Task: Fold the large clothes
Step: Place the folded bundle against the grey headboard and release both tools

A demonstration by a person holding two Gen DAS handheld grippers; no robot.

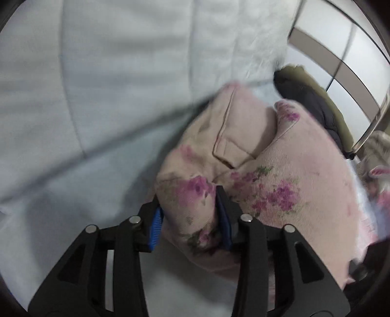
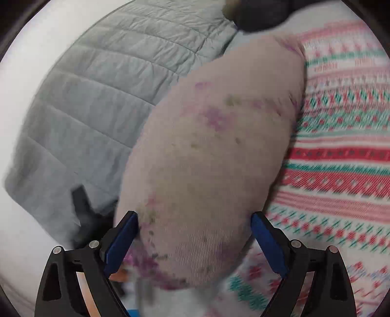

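A pink garment with purple flowers lies bunched on the bed, a pocket flap showing on its upper fold. My left gripper stands part open around its near corner. The cloth fills the gap between the blue pads and brushes them without looking pinched. In the right wrist view the same garment forms a long rounded bundle. My right gripper stands wide open around the bundle's near end, and its pads sit at the edges of the cloth.
A grey quilted cover spreads to the left. A red, green and white patterned knit lies under and right of the bundle. A dark jacket sits beyond. White panels with brown lines and a metal rail stand far right.
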